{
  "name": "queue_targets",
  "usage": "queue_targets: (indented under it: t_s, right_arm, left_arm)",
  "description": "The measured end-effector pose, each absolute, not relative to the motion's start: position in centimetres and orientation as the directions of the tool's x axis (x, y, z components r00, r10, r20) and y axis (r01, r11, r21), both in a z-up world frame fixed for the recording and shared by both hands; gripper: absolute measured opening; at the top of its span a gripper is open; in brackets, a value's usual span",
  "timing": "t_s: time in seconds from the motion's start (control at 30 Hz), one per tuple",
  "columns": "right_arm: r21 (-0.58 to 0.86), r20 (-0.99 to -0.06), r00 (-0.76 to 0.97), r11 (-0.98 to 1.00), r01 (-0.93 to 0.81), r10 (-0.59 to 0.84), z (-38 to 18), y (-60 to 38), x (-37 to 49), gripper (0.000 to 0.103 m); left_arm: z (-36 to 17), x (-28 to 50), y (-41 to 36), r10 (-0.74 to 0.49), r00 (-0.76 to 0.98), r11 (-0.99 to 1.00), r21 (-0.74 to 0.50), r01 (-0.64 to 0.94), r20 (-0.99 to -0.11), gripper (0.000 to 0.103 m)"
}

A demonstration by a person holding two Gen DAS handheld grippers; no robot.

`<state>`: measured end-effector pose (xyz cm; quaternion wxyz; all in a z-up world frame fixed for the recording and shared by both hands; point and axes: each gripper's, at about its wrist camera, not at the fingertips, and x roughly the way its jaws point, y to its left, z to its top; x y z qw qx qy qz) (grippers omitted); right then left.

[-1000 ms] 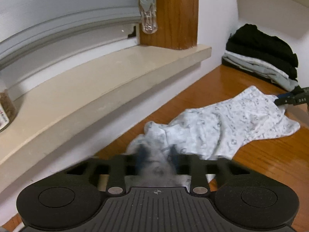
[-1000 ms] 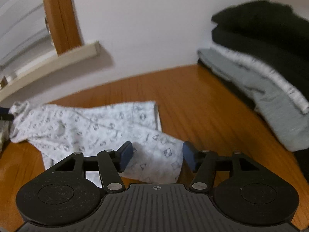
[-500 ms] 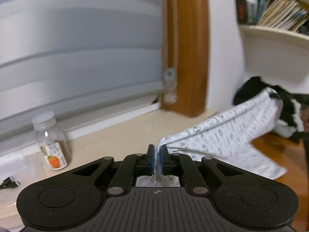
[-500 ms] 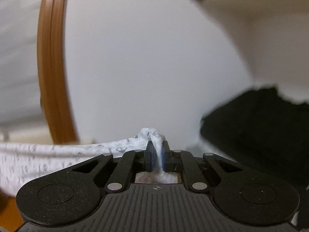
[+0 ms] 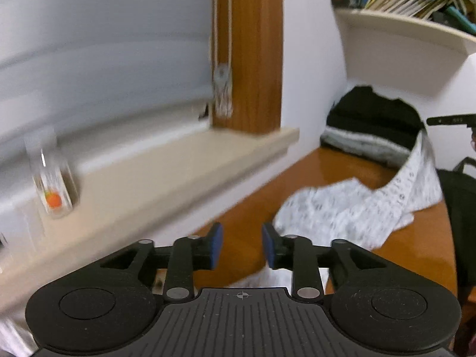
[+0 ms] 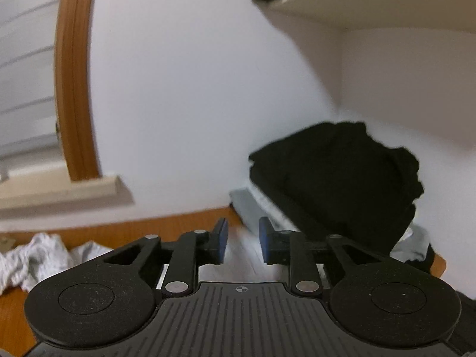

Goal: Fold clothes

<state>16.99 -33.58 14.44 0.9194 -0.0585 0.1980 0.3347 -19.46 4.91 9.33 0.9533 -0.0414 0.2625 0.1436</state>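
Left gripper: jaws opening, blue pads apart, nothing between them. Right gripper: jaws likewise opening, no cloth pinched. The white patterned cotton garment lies rumpled on the glossy orange-brown wooden table — one end rises toward the right gripper's black tip at the right edge. A stack of folded black and grey clothes sits against the wall.
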Motion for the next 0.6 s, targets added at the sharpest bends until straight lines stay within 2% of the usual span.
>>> queue_targets:
  t_s: [0.13,0.27,0.4,0.6]
  right_arm:
    - [0.063,-0.445,0.616,0.709,-0.702,0.65,12.0,-29.9,16.9,0.04]
    - [0.108,-0.493,0.508,0.629,-0.77,0.706,8.3,-25.1,15.9,0.041]
    - [0.156,-0.538,0.42,0.576,-0.802,0.731,4.3,-21.4,15.3,0.041]
    - [0.219,-0.556,0.357,0.547,-0.808,0.75,1.4,-19.6,17.0,0.042]
  left_arm:
    - [6.1,-19.6,6.3,0.248,0.808,0.944,-0.053,-0.325,-0.534,0.041]
    - [3.9,-19.5,7.8,0.237,0.808,0.933,-0.105,-0.344,-0.539,0.05]
    - [2.7,-19.9,8.4,0.225,0.805,0.927,-0.133,-0.35,-0.549,0.05]
    - [1.5,-19.5,8.7,0.23,0.791,0.92,-0.139,-0.367,-0.567,0.061]
